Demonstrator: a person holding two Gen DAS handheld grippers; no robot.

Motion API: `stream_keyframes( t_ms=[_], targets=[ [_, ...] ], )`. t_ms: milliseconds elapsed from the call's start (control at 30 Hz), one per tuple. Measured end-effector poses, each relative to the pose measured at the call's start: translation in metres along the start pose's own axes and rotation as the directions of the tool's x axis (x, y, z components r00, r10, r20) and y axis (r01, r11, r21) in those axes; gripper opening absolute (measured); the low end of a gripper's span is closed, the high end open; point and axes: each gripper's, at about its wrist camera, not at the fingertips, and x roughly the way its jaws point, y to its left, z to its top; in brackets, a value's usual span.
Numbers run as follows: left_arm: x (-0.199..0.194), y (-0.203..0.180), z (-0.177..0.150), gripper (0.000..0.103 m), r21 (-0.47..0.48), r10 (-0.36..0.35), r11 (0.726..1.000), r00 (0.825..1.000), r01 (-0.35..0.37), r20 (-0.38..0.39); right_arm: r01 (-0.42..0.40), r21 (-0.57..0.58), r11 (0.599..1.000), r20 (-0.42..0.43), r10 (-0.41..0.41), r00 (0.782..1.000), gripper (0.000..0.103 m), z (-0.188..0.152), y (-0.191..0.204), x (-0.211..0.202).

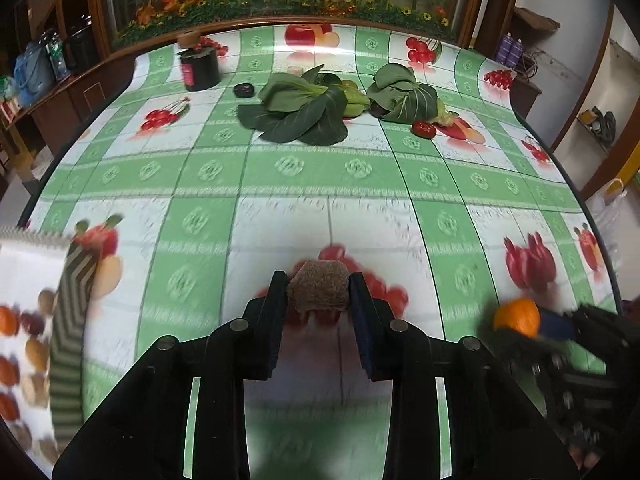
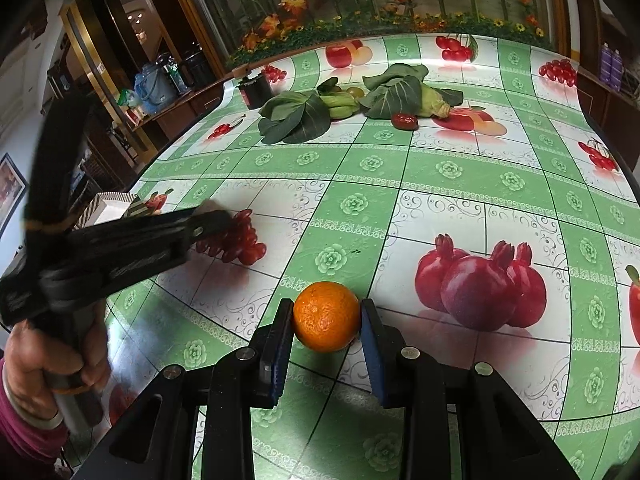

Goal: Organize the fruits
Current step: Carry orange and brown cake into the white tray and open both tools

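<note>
My left gripper [image 1: 319,290] is shut on a brown fuzzy kiwi [image 1: 319,288], held just above the fruit-print tablecloth [image 1: 320,184]. My right gripper [image 2: 327,316] is shut on an orange [image 2: 327,316] above the cloth; the orange also shows at the right of the left wrist view [image 1: 517,317]. The left gripper appears at the left of the right wrist view [image 2: 212,220]. A patterned box [image 1: 28,320] with fruit pictures stands at the near left of the table, also seen in the right wrist view [image 2: 110,204].
Far across the table lie leafy greens [image 1: 298,110], a second bunch [image 1: 404,94], a small red fruit [image 1: 424,129], a dark plum-like fruit [image 1: 244,90] and a dark jar [image 1: 199,68]. A planter ledge borders the far edge.
</note>
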Motion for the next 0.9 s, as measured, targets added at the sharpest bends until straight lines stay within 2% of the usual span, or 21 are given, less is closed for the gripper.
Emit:
stream_keyframes(
  t_ms=[300, 600, 900],
  targets=[
    [-0.055, 0.035, -0.027, 0.030, -0.048, 0.004, 0.999, 0.999, -0.002, 0.037, -0.009, -0.019, 1.000, 0.028, 0.010, 1.000, 0.032, -0.002, 0.022, -0.012],
    [-0.115, 0.084, -0.046, 0.030, -0.097, 0.058, 0.994, 0.992, -0.047, 0.112, -0.017, -0.048, 0.999, 0.059, 0.020, 0.998, 0.032, -0.006, 0.056, -0.025],
    [-0.146, 0.115, -0.072, 0.030, -0.143, 0.039, 0.989, 0.989, -0.019, 0.142, -0.031, -0.120, 0.992, 0.046, 0.037, 0.998, 0.032, -0.005, 0.102, -0.022]
  ],
)
